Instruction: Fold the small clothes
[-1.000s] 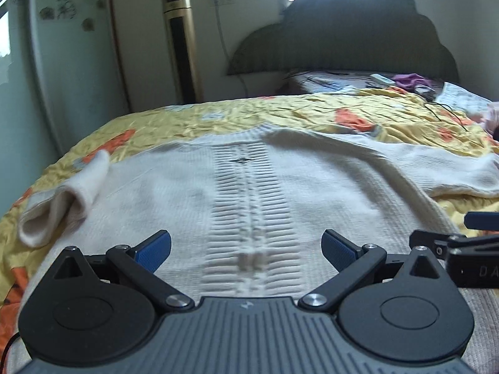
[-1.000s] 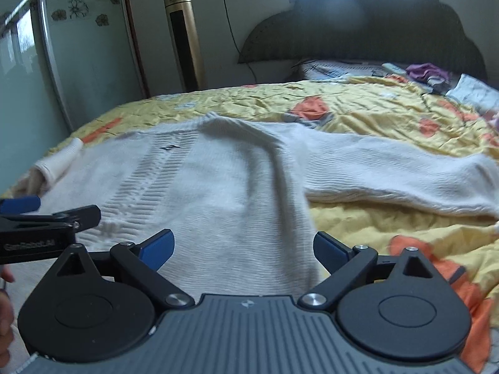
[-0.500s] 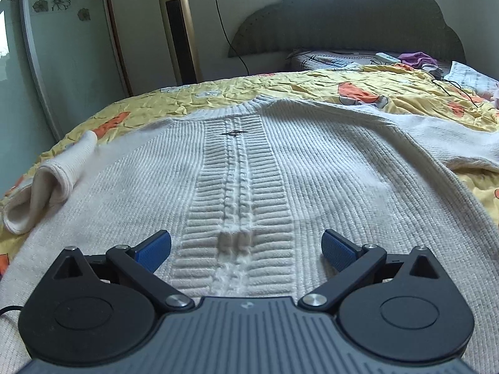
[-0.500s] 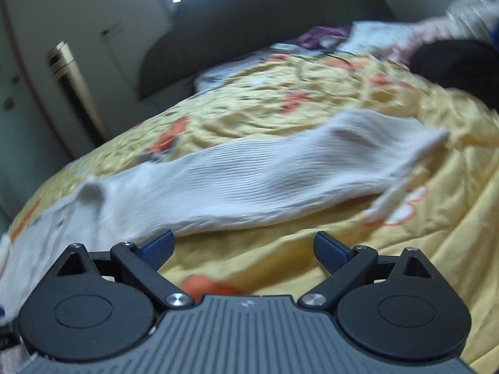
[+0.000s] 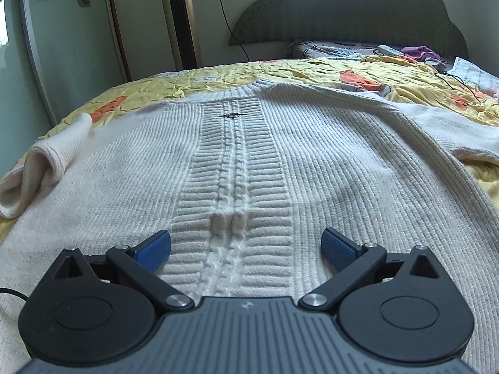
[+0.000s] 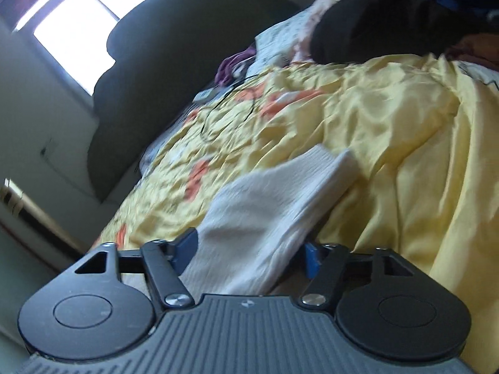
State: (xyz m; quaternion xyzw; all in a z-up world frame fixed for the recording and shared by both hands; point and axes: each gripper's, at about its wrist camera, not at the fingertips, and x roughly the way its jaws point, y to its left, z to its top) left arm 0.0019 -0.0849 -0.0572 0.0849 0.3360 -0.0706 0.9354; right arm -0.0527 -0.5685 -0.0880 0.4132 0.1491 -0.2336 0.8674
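Observation:
A white knitted sweater [image 5: 327, 162] lies spread flat on the yellow bed cover [image 5: 305, 78], collar at the far end. Its left sleeve [image 5: 46, 162] is folded in over the body at the left. My left gripper [image 5: 246, 246] is open and empty, low over the sweater's cabled middle near the hem. In the right wrist view the right sleeve [image 6: 274, 215] stretches across the cover, and my right gripper [image 6: 249, 252] straddles it with the jaws partly closed around the cloth. That view is tilted and blurred.
A dark headboard [image 5: 352, 9] and pillows stand at the far end. A gold tower fan [image 5: 181, 18] stands by the wall. Dark clothes [image 6: 389, 18] are piled at the bed's right side. A black cable [image 6: 230, 109] lies on the cover.
My right gripper swung right from the sweater's body to the right sleeve, tilted, and its jaws narrowed around the sleeve. My left gripper moved slightly forward over the body and stays open.

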